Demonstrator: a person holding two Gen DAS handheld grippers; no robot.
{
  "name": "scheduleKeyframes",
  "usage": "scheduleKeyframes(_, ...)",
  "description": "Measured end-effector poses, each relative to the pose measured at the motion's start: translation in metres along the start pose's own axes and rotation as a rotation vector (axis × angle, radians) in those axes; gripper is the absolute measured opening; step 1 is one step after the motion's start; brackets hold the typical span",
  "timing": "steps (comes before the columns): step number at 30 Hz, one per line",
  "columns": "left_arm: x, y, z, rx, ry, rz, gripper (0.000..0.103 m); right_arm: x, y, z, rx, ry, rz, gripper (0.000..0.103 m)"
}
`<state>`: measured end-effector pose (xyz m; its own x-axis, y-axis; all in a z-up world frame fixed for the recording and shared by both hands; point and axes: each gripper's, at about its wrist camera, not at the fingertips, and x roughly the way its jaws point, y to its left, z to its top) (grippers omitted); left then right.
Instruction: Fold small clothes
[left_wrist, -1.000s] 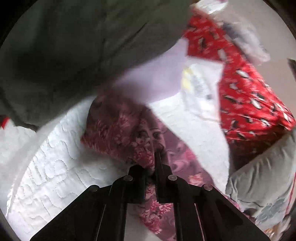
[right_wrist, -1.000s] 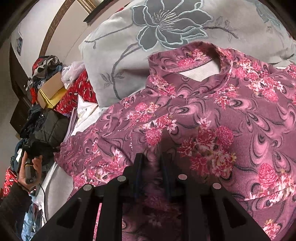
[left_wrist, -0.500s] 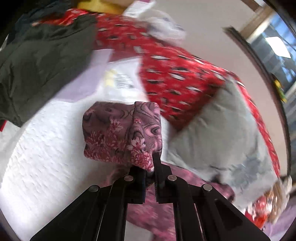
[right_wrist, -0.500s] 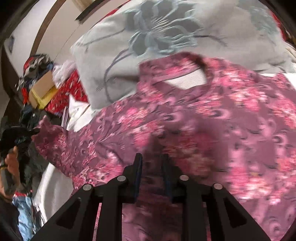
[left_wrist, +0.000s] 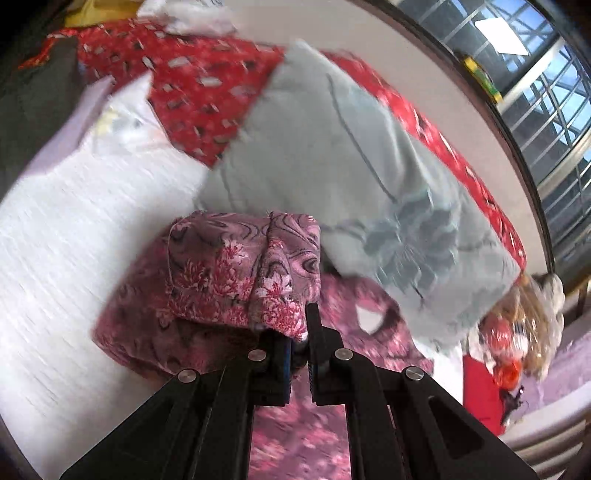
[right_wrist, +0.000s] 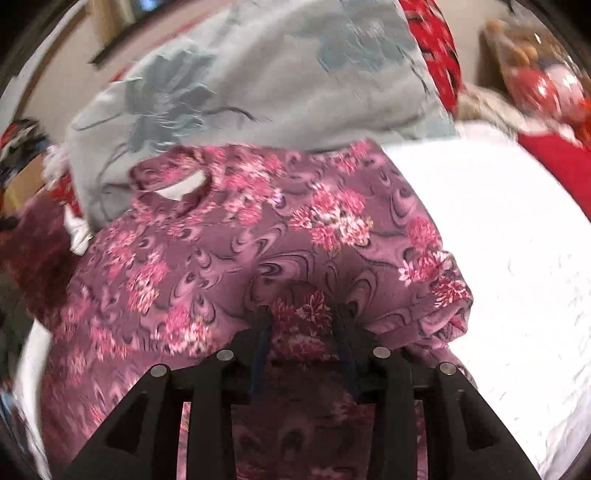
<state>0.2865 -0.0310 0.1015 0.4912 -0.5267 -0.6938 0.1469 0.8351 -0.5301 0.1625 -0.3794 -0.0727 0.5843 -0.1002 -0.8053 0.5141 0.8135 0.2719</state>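
Observation:
A small purple top with pink flowers (right_wrist: 229, 243) lies on the white quilted bed (right_wrist: 509, 258), its collar toward the grey pillow. My left gripper (left_wrist: 300, 334) is shut on the top's sleeve end (left_wrist: 243, 269) and holds it raised over the body of the top (left_wrist: 369, 314). My right gripper (right_wrist: 301, 325) rests on the top's near part, its jaws parted, with a ridge of fabric between the fingers. The view is blurred by motion.
A grey flower-stitched pillow (left_wrist: 332, 155) leans behind the top, also in the right wrist view (right_wrist: 258, 77). A red patterned cover (left_wrist: 207, 77) and dark clothes (left_wrist: 33, 103) lie beyond. Red items and a bag (left_wrist: 513, 354) sit at the right.
My left gripper has carried the sleeve from the left side of the bed in over the top. My right gripper's jaws have widened and it has shifted right.

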Motion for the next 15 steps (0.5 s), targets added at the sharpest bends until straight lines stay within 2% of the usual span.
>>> scheduleKeyframes(4, 0.030, -0.017, -0.012, 0.006, 0.047, -0.011, 0.005, 0.001, 0.006, -0.004, -0.035, -0.016, -0.011, 0.044)
scheduleKeyframes(8, 0.070, -0.029, -0.033, 0.018, 0.114, 0.005, 0.005, 0.001, 0.003, -0.005, -0.017, -0.025, 0.025, 0.045)
scheduleKeyframes(13, 0.121, -0.031, -0.064, 0.035, 0.206, 0.059, 0.005, -0.001, -0.005, -0.006, 0.015, -0.037, 0.069, 0.045)
scheduleKeyframes(15, 0.137, -0.028, -0.071, 0.054, 0.228, 0.098, 0.009, -0.002, -0.005, -0.007, 0.016, -0.040, 0.071, 0.045)
